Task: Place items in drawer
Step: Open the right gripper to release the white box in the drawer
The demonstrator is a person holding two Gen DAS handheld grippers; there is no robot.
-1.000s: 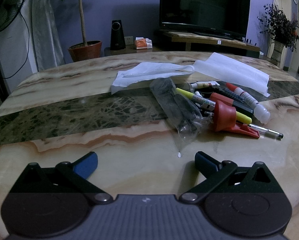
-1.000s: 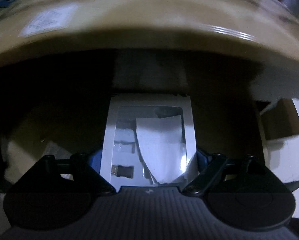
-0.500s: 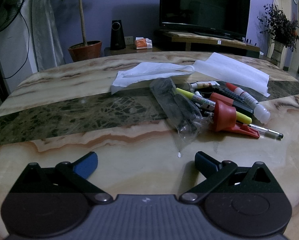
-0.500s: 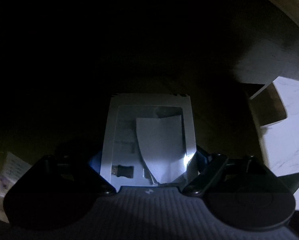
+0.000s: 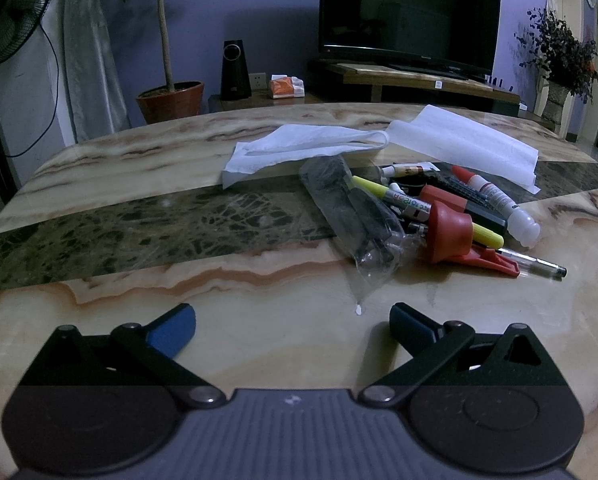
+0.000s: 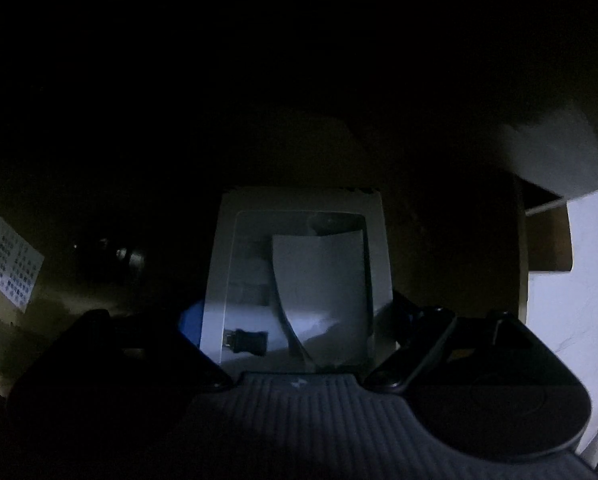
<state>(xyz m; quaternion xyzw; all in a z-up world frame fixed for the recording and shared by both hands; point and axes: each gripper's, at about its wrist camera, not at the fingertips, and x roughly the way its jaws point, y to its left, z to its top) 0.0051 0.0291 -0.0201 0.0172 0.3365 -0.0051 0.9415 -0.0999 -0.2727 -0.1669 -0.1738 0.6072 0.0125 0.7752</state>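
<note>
above the marble worktop [image 5: 147, 292], the left gripper [image 5: 293, 318] hangs with fingers [image 5: 175, 330] apart and empty; right of it, beyond the fingertips, lies a heap of pens [image 5: 431, 212] with a bagged black item [image 5: 351, 208]. in a dark recess, the right gripper [image 6: 299, 312] has its fingers clamped on a windowed white package [image 6: 299, 276].

Veined marble table [image 5: 219, 320], red funnel [image 5: 447, 234], seemingly white box [image 6: 299, 272]

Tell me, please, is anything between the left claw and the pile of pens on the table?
Nothing visible. The left claw is open over bare marble table; the pile of pens lies ahead to the right, its clear plastic bag nearest.
</note>
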